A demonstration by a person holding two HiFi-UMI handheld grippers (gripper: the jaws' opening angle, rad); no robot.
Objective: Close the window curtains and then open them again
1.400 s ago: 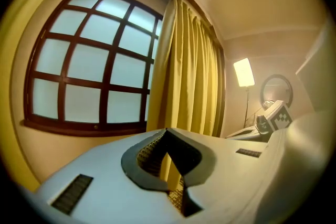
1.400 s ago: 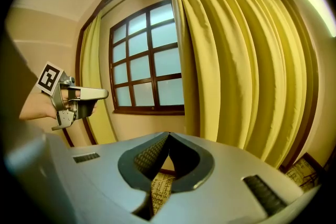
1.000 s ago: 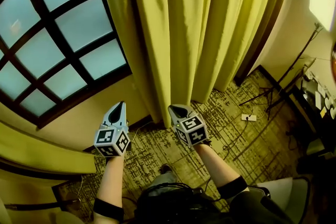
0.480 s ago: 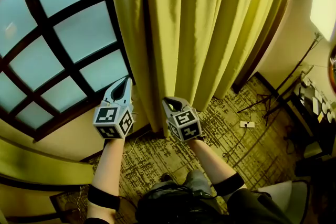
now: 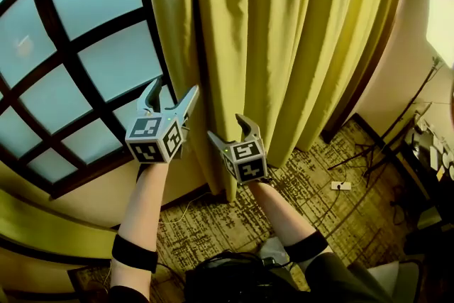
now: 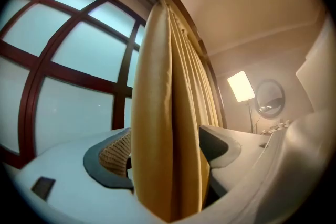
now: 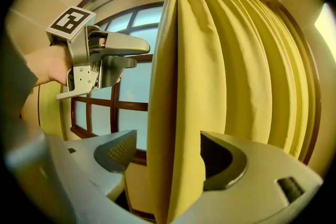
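The yellow curtain (image 5: 284, 46) hangs gathered to the right of the dark-framed window (image 5: 92, 46). My left gripper (image 5: 172, 92) is up at the curtain's left edge. Its jaws have just been opening, and a curtain fold (image 6: 168, 113) now hangs between the spread fingers without being pinched. Just below and to the right, my right gripper (image 5: 225, 128) has also just been opening and stands open. The same curtain edge (image 7: 173, 113) runs between its fingers. The right gripper view also shows the left gripper (image 7: 105, 57) higher up beside the curtain edge.
Patterned carpet (image 5: 213, 223) covers the floor below. A stand with cables (image 5: 383, 131) and a white power strip (image 5: 340, 186) are at the right, under a bright lamp (image 5: 440, 3). Another yellow curtain (image 5: 57, 223) lies at the lower left. A round mirror (image 6: 270, 99) hangs on the right wall.
Both grippers have risen from near the curtain's foot up to its left edge. Both went from shut to open, with the curtain edge now between their fingers.
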